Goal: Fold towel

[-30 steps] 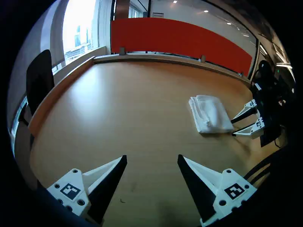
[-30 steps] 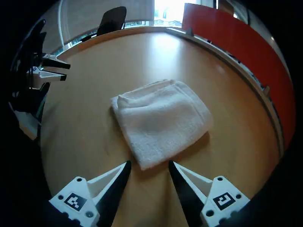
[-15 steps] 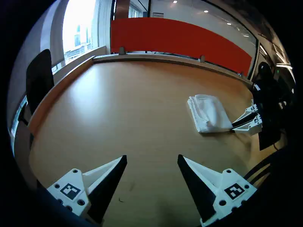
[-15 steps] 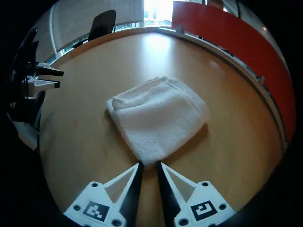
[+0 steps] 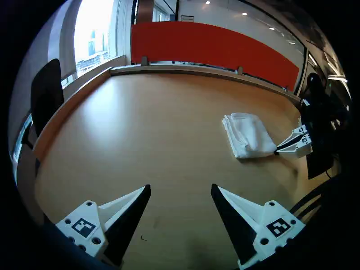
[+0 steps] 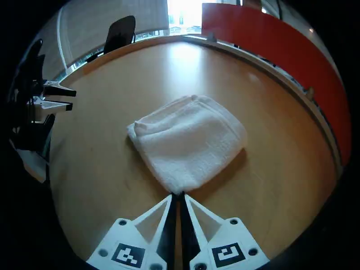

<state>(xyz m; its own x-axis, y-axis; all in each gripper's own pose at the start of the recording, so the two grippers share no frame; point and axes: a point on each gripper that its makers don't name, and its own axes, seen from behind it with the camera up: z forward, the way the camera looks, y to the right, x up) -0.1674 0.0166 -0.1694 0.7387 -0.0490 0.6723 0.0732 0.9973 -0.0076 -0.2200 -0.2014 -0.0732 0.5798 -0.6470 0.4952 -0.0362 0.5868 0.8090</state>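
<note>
At the bottom centre of the right gripper view, the right hand-held gripper (image 6: 177,195) has its two fingers together with only a sliver of gap. Their tips meet the near corner of the towel (image 6: 189,139); whether any cloth is caught between them cannot be told. Just beyond, the white towel lies folded into a thick pad, flat on the wooden worktop (image 6: 99,171) around the middle of the frame, its layered edges facing upper left. Farther off, at the left edge, the left hand-held gripper (image 6: 73,100) hangs over the worktop with fingers apart, well away from the towel. Past the worktop's far rim, a red partition (image 6: 279,45) runs down the upper right, a black chair (image 6: 118,33) stands at upper left and a bright window (image 6: 184,9) glares at top centre.

Along the bottom of the left gripper view, the left hand-held gripper (image 5: 180,186) has its fingers wide apart above bare worktop (image 5: 157,126), holding nothing. Right of centre, the towel (image 5: 249,135) lies at mid-distance, and the right hand-held gripper (image 5: 276,151) touches its lower right corner with closed tips. The partition (image 5: 211,45) spans the top of the frame, and the chair (image 5: 45,94) is at the left.
</note>
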